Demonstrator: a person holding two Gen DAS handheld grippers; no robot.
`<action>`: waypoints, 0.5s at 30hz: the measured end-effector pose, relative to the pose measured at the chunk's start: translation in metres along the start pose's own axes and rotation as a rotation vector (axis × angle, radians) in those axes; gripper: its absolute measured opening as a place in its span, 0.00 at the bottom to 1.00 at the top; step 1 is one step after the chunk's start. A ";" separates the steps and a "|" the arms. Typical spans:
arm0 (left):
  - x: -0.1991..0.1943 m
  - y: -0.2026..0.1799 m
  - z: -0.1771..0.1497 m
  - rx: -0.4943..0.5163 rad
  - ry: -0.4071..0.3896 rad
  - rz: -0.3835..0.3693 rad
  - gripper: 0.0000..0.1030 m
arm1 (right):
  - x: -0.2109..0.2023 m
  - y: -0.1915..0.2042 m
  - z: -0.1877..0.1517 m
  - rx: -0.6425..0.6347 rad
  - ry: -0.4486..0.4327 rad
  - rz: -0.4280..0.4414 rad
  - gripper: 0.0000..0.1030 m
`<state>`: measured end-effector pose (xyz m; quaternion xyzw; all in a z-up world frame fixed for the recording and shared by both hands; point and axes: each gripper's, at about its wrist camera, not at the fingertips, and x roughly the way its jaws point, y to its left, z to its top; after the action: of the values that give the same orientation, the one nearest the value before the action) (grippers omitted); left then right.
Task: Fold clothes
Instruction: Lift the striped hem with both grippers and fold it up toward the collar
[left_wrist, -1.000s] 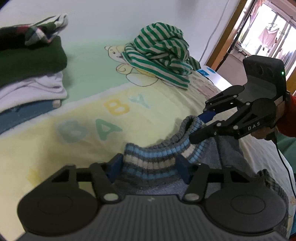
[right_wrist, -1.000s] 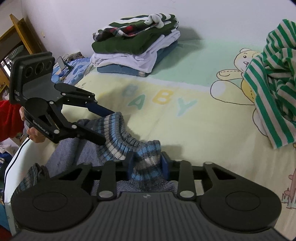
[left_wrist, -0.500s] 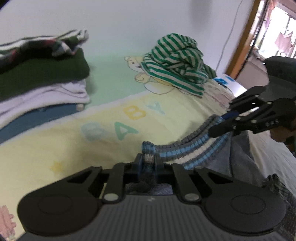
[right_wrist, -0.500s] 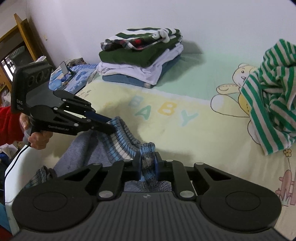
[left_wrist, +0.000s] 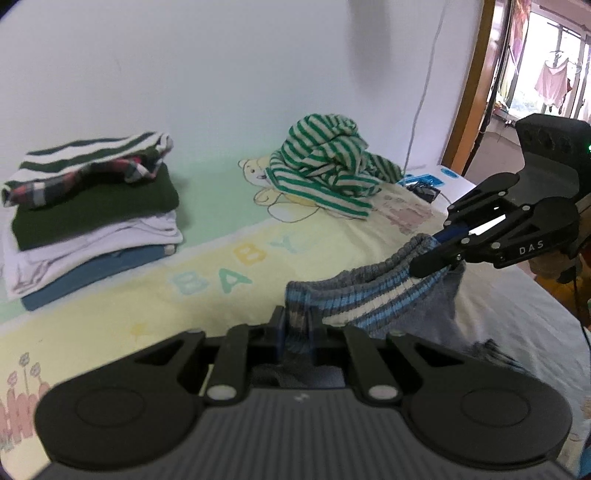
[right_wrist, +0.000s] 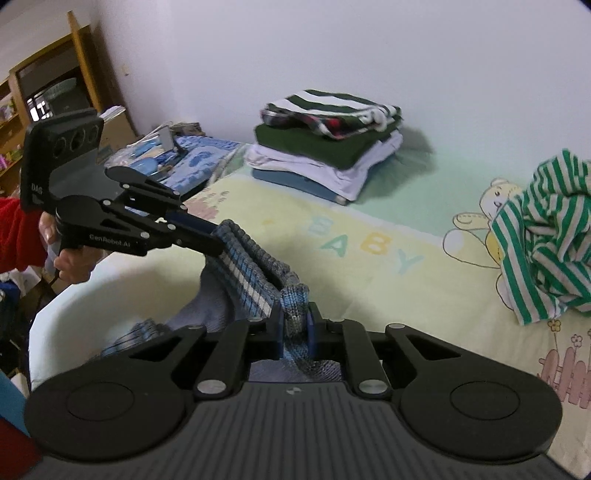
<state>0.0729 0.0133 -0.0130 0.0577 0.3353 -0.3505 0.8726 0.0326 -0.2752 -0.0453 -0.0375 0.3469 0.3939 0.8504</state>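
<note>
I have the blue-grey knitted sweater (left_wrist: 373, 295) by its striped ribbed hem, one corner in each gripper. On my left gripper (left_wrist: 295, 330) the fingers (left_wrist: 277, 328) are pinching a bunched fold of the hem, which sits right between the pads and pokes up a little above them. In the right wrist view the same gripper (right_wrist: 218, 245) comes in from the left side, its fingers clamped on the far end of the hem.

My right gripper (right_wrist: 295, 334) has its fingers (right_wrist: 311, 332) pinching the other corner, the knit squeezed into a narrow wad between the two blue pads. In the left wrist view I see that gripper (left_wrist: 424, 258) from the side, gripping the hem where it rises highest.

Between the two grips the hem runs as a taut striped band, held clear of the bed (left_wrist: 110, 314), while the body of the sweater hangs down below it and bunches on the sheet near the bed's edge.

Further back on the bed, a stack of folded clothes (right_wrist: 325, 147) sits by the wall, and a crumpled green-striped shirt (left_wrist: 325, 162) lies well apart from it.
</note>
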 end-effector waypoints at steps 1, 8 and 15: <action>-0.006 -0.004 -0.002 0.002 -0.003 -0.001 0.05 | -0.004 0.004 -0.001 -0.007 -0.002 0.002 0.12; -0.039 -0.032 -0.014 0.020 -0.016 -0.005 0.05 | -0.028 0.032 -0.011 -0.058 -0.006 0.005 0.12; -0.068 -0.058 -0.027 0.022 -0.017 0.003 0.05 | -0.048 0.056 -0.027 -0.105 -0.001 0.017 0.12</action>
<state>-0.0156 0.0177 0.0169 0.0648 0.3238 -0.3533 0.8753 -0.0427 -0.2770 -0.0243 -0.0786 0.3255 0.4189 0.8440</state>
